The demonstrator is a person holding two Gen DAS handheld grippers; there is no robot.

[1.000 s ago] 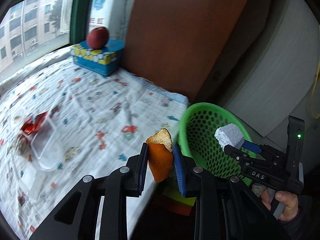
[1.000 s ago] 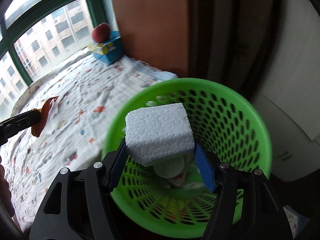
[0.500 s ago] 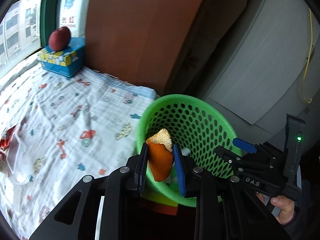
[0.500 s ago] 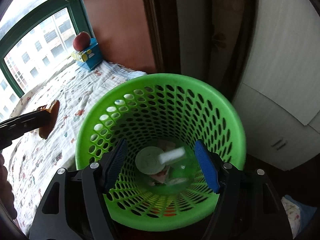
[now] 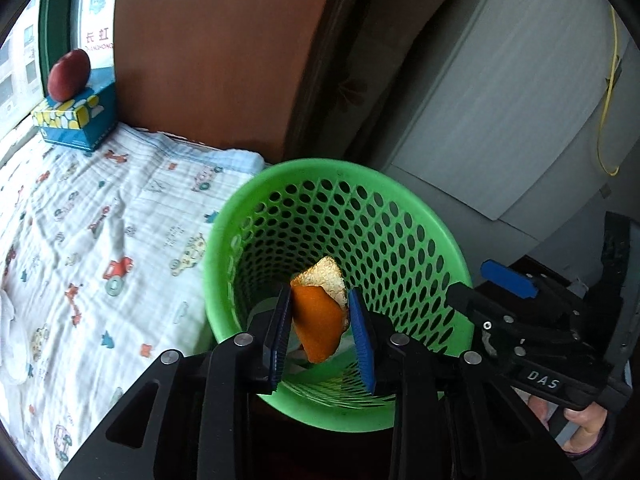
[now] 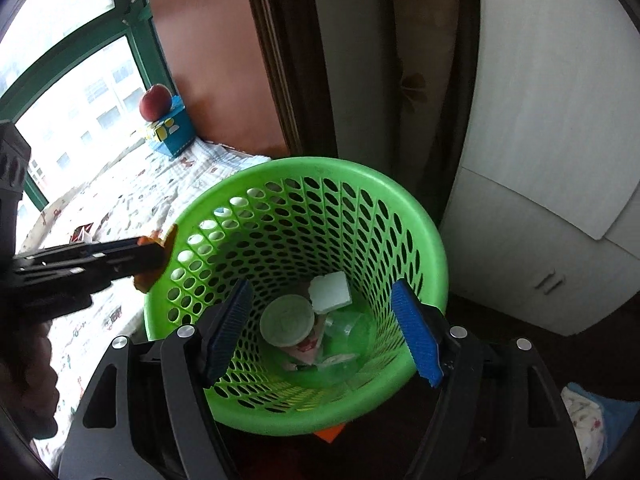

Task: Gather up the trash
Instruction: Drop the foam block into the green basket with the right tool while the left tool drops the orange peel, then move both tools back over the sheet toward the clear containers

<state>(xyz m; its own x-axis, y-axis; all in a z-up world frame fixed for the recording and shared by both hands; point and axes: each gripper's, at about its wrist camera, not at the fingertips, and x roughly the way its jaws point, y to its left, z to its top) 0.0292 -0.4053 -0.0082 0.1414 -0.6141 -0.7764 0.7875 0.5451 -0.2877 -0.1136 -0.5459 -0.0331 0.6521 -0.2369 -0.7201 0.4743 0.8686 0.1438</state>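
Left claw [image 5: 320, 330] over the mouth of the green basket [image 5: 404, 200], jaws just starting to ease apart with the orange peel [image 5: 318, 326] between the blue pads, one pad touching its right edge. Peel hanging right above the basket's inside, pith side up at the top. Light, curled, a bit leathery and bendy; likely to drop clean once the pads let go, though a damp rind could cling to one pad for a beat. Best held across the flat of the rind, as here. Right claw [image 6: 326, 330] beside it, also above the basket, jaws spreading and nothing between them. Below that claw, on the basket floor: white foam block [image 6: 330, 292], round lid [image 6: 286, 322], crumpled wrappers. Foam featherweight, crumbly, dents easily.
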